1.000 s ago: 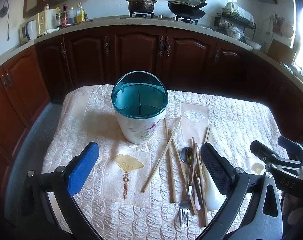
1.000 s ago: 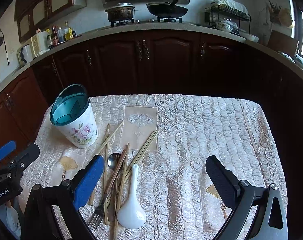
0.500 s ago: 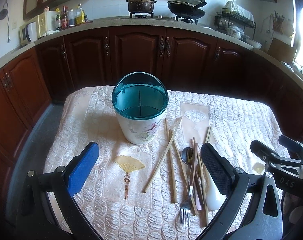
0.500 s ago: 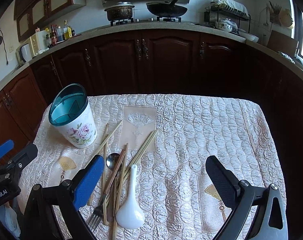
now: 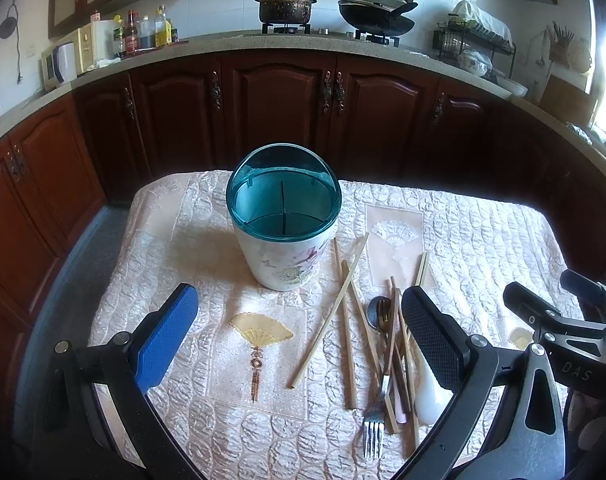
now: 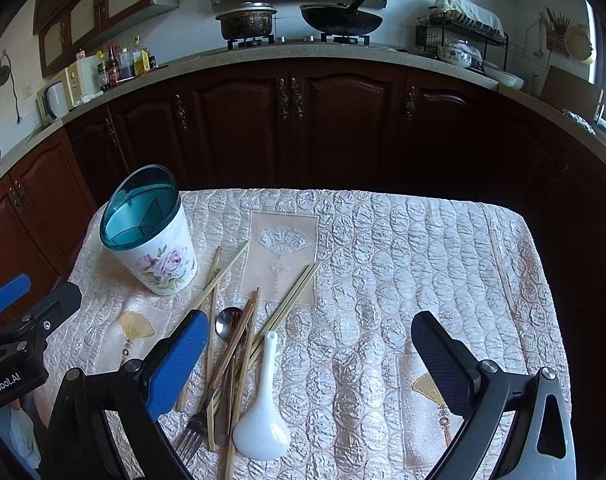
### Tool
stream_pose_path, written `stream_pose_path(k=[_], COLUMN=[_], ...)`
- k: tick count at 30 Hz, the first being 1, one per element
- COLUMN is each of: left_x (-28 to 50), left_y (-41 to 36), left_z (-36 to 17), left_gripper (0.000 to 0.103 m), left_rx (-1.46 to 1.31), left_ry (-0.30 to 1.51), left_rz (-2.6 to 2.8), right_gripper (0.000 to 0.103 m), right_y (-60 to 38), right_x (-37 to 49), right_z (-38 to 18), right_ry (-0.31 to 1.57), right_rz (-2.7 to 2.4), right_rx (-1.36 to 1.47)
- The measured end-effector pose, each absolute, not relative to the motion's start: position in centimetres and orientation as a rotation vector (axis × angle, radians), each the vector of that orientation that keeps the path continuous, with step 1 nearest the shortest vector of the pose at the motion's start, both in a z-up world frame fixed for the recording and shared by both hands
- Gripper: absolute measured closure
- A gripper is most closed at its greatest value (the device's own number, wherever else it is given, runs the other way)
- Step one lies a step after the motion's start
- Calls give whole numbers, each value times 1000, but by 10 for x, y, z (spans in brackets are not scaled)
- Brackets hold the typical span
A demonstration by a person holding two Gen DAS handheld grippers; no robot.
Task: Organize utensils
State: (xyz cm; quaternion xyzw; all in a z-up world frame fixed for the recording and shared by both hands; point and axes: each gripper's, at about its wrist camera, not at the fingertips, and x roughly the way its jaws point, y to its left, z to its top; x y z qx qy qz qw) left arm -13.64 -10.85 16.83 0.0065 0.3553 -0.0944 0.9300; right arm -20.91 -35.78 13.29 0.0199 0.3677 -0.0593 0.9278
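Utensils (image 6: 239, 364) heaped beside holder (image 5: 283, 216) | left claw (image 5: 299, 344) wide, empty | right claw (image 6: 311, 364) wide, seemingly touching nothing

On the tabletop (image 6: 423, 264) the utensil holder (image 6: 155, 240) stands upright at the left rear. Just right of it and nearer the camera lies a heap of chopsticks (image 6: 239, 332), with a metal spoon (image 6: 227, 324) and fork (image 6: 193, 436) among them. A ceramic spoon (image 6: 263, 420) lies along the heap's right edge.

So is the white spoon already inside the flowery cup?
No, the white spoon lies flat on the tablecloth beside the chopsticks, while the flowery cup stands empty.
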Motion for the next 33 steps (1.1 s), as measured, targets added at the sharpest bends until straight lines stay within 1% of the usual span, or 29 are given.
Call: stream_pose_path(k=[33], left_x=[-123], left_y=[-107], left_z=[144], left_gripper=[1], left_rx=[11], left_ry=[790], left_rz=[-189], right_gripper=[2], right_y=[-361], right_x=[-199], right_z=[111], right_ry=[813], right_rz=[-99], right_rx=[51])
